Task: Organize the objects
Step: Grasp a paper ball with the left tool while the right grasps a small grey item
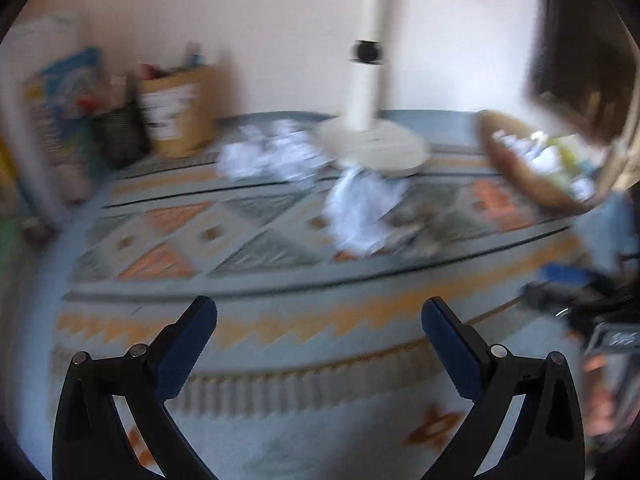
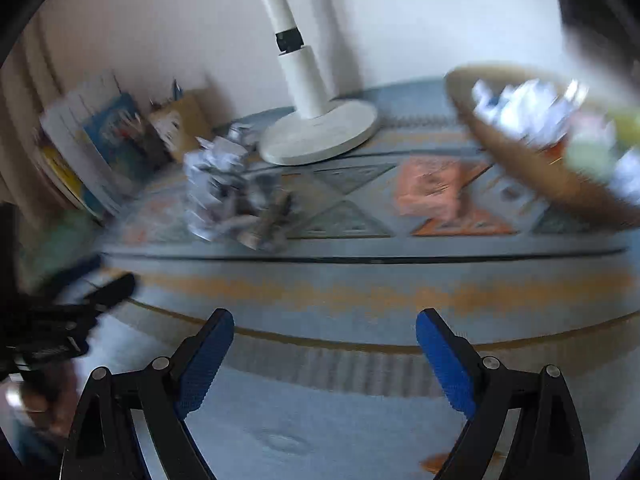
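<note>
Crumpled white paper lies on a patterned rug (image 1: 280, 328). One ball (image 1: 362, 216) sits ahead of my left gripper (image 1: 320, 306), and a blurred cluster (image 1: 272, 156) lies farther back by the wall. A brown woven basket (image 1: 516, 176) at the right holds more crumpled paper. In the right wrist view the paper pile (image 2: 218, 184) is ahead to the left, and the basket (image 2: 540, 176) with its paper (image 2: 524, 108) is at the upper right. My right gripper (image 2: 325, 316) hovers over the rug's fringe. Both grippers are open with nothing between the fingers. Both views are motion-blurred.
A white pole on a round base (image 1: 372, 144) (image 2: 320, 136) stands at the back centre against the wall. A brown paper bag (image 1: 180, 112), a dark pen holder (image 1: 120, 136) and upright books (image 2: 112, 140) line the left. The other gripper shows at each view's edge (image 1: 580, 304) (image 2: 60, 312).
</note>
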A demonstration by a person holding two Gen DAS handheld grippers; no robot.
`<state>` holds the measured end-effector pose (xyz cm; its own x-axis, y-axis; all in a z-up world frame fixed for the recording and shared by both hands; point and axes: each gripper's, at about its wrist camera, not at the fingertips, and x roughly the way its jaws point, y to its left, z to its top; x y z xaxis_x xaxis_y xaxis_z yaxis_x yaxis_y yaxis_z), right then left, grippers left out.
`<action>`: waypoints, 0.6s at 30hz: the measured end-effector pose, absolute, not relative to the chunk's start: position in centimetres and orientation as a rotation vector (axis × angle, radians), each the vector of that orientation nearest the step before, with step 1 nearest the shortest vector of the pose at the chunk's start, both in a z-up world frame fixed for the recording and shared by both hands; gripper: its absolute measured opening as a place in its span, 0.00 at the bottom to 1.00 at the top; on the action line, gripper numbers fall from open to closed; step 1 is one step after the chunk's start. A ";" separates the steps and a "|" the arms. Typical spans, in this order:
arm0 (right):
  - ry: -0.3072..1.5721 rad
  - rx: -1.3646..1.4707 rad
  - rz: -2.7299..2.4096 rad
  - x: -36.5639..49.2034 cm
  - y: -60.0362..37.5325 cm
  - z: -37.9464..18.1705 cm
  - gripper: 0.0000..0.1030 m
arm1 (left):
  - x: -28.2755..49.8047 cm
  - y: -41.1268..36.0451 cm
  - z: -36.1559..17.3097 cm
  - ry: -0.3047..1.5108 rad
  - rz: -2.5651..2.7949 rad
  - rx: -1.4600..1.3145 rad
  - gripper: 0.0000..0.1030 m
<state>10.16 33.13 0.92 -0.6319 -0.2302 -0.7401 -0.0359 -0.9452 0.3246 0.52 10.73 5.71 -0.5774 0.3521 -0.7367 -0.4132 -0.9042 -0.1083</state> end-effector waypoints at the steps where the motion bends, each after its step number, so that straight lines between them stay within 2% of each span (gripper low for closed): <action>1: -0.539 1.298 -2.657 9.3 33.3 1.3 0.86 | -0.4 10.9 6.0 0.051 2.414 -1.127 0.99; 2: -0.553 1.309 -2.640 8.6 33.0 1.5 0.84 | -2.0 11.1 6.0 -0.019 2.348 -1.135 0.99; 4: -0.534 1.354 -2.602 6.5 32.0 2.2 0.68 | -4.1 11.5 5.5 -0.062 2.301 -1.147 0.97; 9: -0.384 1.394 -2.630 2.6 29.1 1.8 0.48 | -7.6 12.6 2.7 -0.097 2.230 -1.227 0.77; 11: -0.425 1.364 -2.610 1.3 28.5 1.3 0.48 | -8.1 12.6 2.2 -0.156 2.181 -1.229 0.75; 12: -0.434 1.363 -2.614 0.8 28.4 1.0 0.47 | -8.3 12.7 2.0 -0.175 2.170 -1.232 0.66; 13: -0.446 1.368 -2.620 0.2 28.3 0.7 0.46 | -8.6 12.6 1.9 -0.180 2.171 -1.241 0.64; 15: -0.461 1.363 -2.620 -0.6 28.2 0.2 0.45 | -9.3 12.3 1.5 -0.214 2.156 -1.249 0.62; 18: -0.421 1.353 -2.630 -1.0 27.9 -0.1 0.36 | -9.8 11.8 1.5 -0.286 2.102 -1.252 0.62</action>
<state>-1.02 27.87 -0.14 -0.5803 -0.2618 -0.7712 0.0078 -0.9487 0.3162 -9.79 11.77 1.50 -0.3189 0.6406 -0.6985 -0.4307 -0.7545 -0.4952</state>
